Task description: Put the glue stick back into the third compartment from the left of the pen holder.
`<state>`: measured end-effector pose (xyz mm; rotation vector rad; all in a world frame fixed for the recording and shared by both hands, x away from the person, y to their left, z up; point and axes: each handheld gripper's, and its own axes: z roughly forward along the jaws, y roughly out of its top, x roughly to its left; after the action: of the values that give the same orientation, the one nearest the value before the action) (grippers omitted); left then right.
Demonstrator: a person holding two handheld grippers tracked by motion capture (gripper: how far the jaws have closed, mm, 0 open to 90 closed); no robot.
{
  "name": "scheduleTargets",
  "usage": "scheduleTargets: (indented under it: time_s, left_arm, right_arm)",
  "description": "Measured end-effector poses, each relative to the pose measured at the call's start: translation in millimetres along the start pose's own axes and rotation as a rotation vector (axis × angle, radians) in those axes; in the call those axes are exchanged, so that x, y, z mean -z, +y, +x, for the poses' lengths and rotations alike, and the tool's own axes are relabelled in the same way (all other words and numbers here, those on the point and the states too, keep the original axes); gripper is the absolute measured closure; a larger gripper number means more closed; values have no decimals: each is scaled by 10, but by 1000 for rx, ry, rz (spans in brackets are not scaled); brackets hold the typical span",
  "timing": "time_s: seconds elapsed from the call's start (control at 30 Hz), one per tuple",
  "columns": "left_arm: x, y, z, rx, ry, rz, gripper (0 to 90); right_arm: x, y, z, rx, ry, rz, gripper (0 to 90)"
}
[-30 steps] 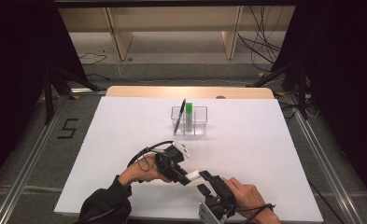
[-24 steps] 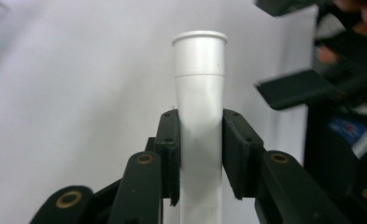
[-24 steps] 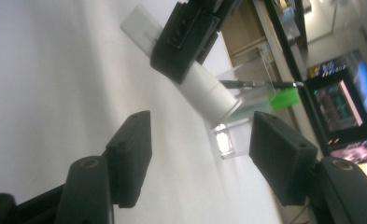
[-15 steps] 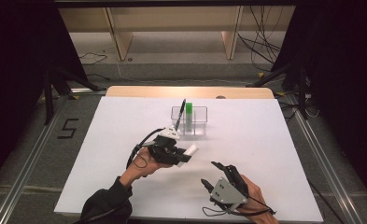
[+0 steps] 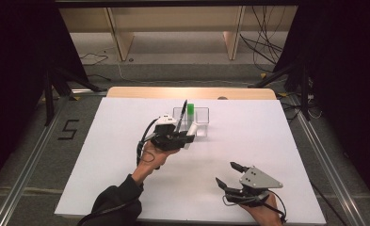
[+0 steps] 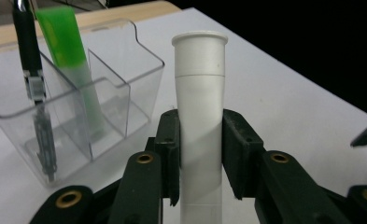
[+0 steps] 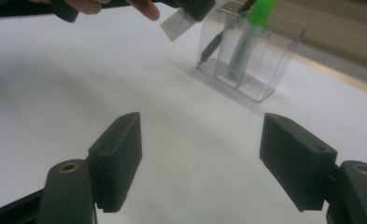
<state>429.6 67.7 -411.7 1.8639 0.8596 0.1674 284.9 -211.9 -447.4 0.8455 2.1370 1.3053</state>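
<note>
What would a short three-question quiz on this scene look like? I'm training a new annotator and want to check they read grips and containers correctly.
1. True or false: the left gripper is shut on the white tube.
2. What stands in the clear organizer? A) a black pen and a green marker B) scissors C) nothing
3. Is anything between the pads of the right gripper?

Key: 1 true. 2 A. 3 No; its jaws have just been opening, with only white table beyond them.
</note>
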Motion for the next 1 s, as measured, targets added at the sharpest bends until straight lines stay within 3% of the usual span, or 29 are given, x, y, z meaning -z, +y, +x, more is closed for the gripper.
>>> scheduleTargets:
  time_s: [0.1,0.37,0.57,0.83,1.0]
  left_arm:
    - [-51,62,8,8,12,-23,696]
    - [-222,253,11,12,67,-89,695]
    - [-351,400,70,7,97,-118,695]
    - [-466,538,110,5,91,-144,696]
    - [-547,593,178,7,103,-146,696]
  right_arm:
    - [45,-43,-48,-48,-5,18,295]
    - [107,-97,-11,-45,-21,52,299]
    - [140,-119,-6,-66,-14,41,294]
    - [198,-141,-37,-137,0,9,242]
    - [223,-150,-39,-151,8,8,244]
